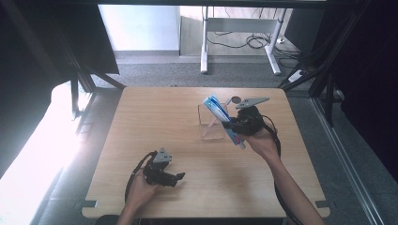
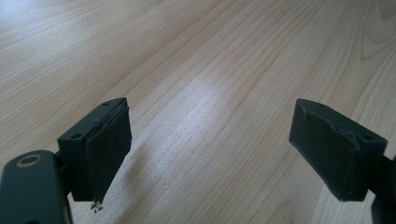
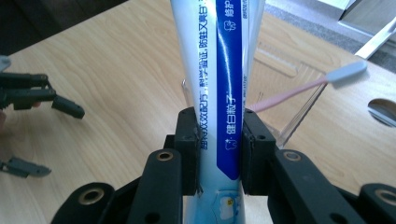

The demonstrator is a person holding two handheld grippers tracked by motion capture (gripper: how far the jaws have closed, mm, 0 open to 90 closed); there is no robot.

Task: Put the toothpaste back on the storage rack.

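Toothpaste tube (image 3: 219, 93) clamped in right gripper (image 3: 218, 154) above clear holder (image 1: 212, 123) already housing pink toothbrush (image 3: 299, 91), apparently awaiting insertion; left gripper (image 2: 210, 149) wide open, empty, low over table (image 1: 155, 117).

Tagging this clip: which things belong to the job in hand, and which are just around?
In the job:
toothpaste tube, clamped in the right gripper
clear holder
pink toothbrush standing in it

Just around:
left gripper, open over the bare table
white desk frame behind
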